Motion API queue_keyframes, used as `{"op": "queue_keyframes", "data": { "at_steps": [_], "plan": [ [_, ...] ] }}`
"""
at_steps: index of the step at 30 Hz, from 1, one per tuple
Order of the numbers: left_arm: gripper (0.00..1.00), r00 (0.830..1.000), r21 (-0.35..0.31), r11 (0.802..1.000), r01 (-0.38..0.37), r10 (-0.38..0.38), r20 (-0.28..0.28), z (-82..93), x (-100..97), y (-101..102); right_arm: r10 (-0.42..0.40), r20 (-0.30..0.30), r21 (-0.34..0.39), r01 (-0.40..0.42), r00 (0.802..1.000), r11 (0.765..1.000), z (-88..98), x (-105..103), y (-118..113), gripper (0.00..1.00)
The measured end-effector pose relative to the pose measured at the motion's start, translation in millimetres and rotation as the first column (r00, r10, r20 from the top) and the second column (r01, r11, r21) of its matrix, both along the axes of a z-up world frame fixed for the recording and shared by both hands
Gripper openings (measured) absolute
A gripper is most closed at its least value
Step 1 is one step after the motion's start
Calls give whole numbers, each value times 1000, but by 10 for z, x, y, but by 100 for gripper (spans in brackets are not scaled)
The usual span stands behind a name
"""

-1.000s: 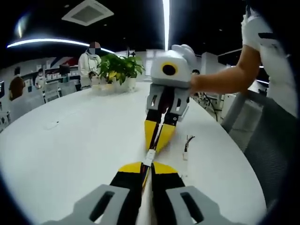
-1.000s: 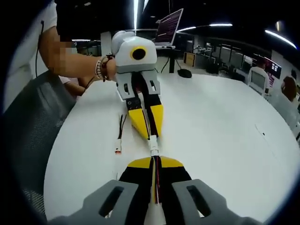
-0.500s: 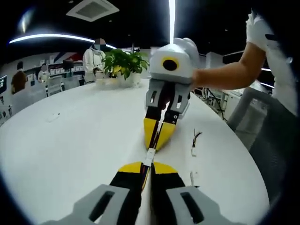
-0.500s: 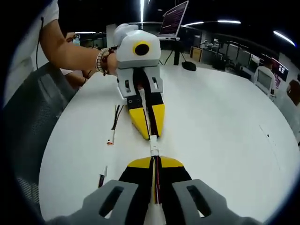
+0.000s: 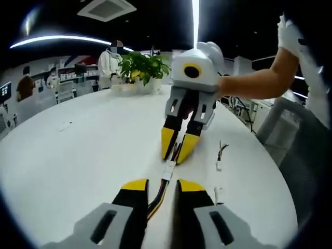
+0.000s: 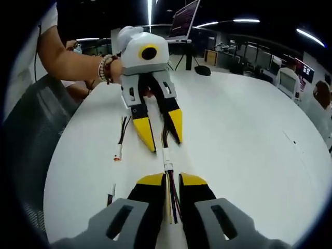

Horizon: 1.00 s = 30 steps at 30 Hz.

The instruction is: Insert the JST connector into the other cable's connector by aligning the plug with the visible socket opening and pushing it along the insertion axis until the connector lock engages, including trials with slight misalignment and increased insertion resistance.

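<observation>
Joined white connectors (image 6: 167,158) lie on the table (image 6: 249,135), between the two sets of fingertips, wires trailing both ways. Left gripper (image 5: 159,185) and right gripper (image 6: 172,179) both spread, gripping nothing. Mating looks done; lock engagement can't be confirmed. Spare cable (image 6: 120,140) lies aside.

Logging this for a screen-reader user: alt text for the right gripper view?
Two open grippers face each other over a white table, with joined white connectors and their wires lying between the yellow-tipped fingers. A spare cable lies to the left.
</observation>
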<state>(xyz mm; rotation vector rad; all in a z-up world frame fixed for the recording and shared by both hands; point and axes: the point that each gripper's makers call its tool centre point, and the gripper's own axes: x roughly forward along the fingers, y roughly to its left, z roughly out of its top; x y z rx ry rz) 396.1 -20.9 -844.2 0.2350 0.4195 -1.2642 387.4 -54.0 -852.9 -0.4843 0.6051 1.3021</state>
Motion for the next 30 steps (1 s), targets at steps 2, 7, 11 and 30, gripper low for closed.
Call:
{"op": "queue_keyframes", "data": {
  "at_steps": [2, 7, 11, 30],
  "plan": [
    [18, 1000, -10, 1000, -11, 11, -6, 37, -1, 33, -23, 8, 14, 23, 1000, 1000, 69, 19, -29, 9],
    [24, 1000, -35, 999, -23, 23, -18, 155, -42, 87, -84, 12, 65, 83, 996, 994, 272, 24, -104, 14],
    [27, 1000, -43, 999, -20, 19, -24, 233, -115, 96, -123, -3, 112, 123, 992, 986, 402, -39, -145, 16],
    [33, 994, -59, 994, -96, 92, -65, 424, -559, 248, -156, -13, 104, 156, 988, 982, 488, -560, -114, 16]
  ]
}}
